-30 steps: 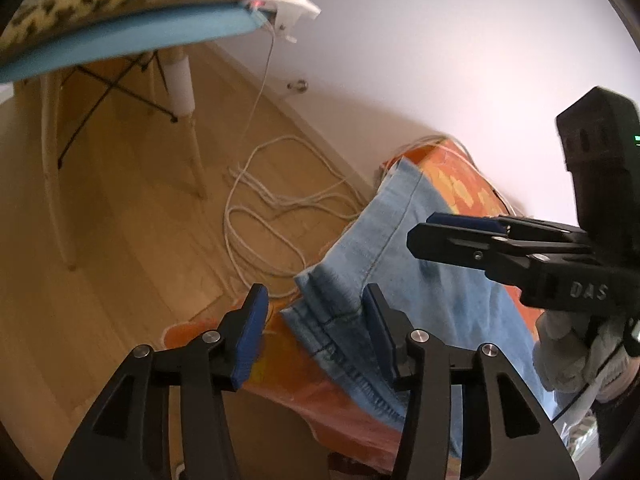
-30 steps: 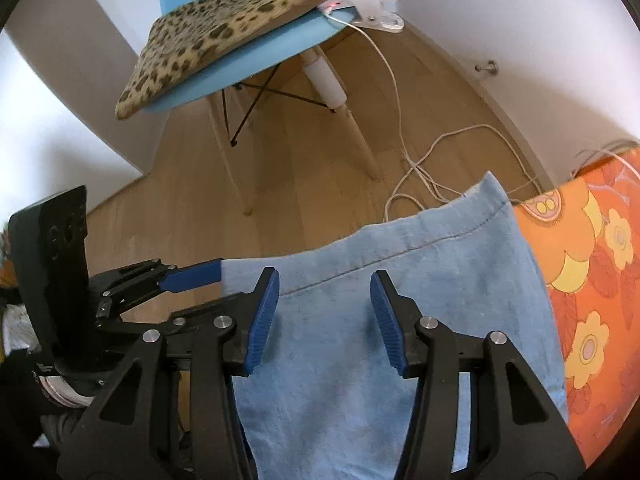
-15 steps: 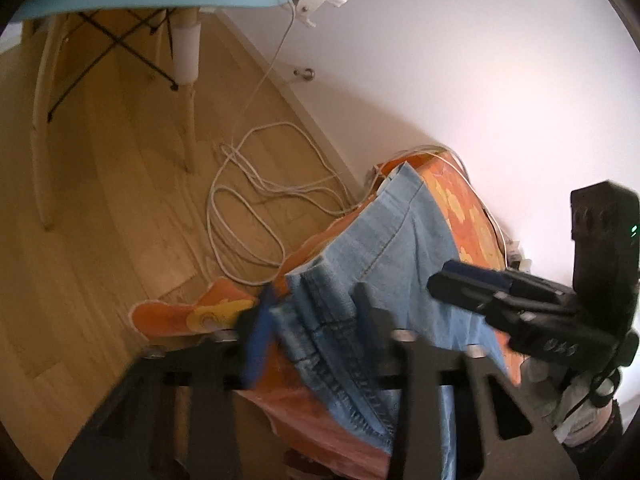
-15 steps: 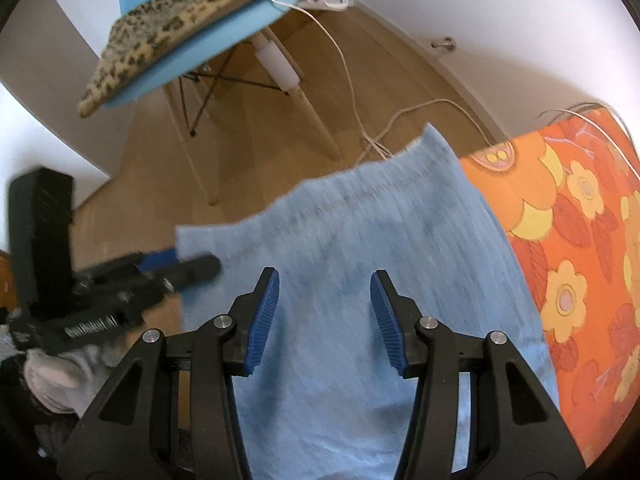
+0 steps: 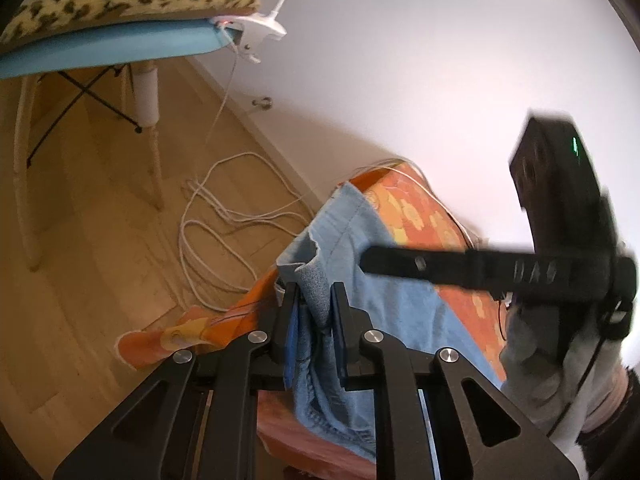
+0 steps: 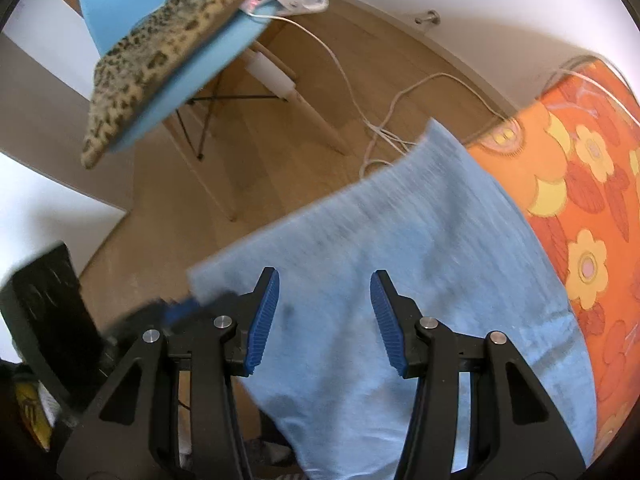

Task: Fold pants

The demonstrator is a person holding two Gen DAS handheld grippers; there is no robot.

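Observation:
Light blue denim pants lie on an orange flowered cover. My left gripper is closing, and its blue pads pinch a raised fold at the pants' near corner. In the right wrist view the same pants spread under my right gripper. It hangs above the cloth with open jaws and nothing between them. From the left wrist view the right gripper shows side-on and blurred over the denim, held by a gloved hand. At the pants' left corner the left gripper appears blurred.
A blue chair with a leopard cushion stands on the wooden floor, with a white clip lamp on its edge. Loose white cable lies coiled between the chair and the orange cover. A white wall runs behind.
My left gripper has shut on the corner of the pants and raised that fold. The right gripper has rolled a little above the cloth, still open.

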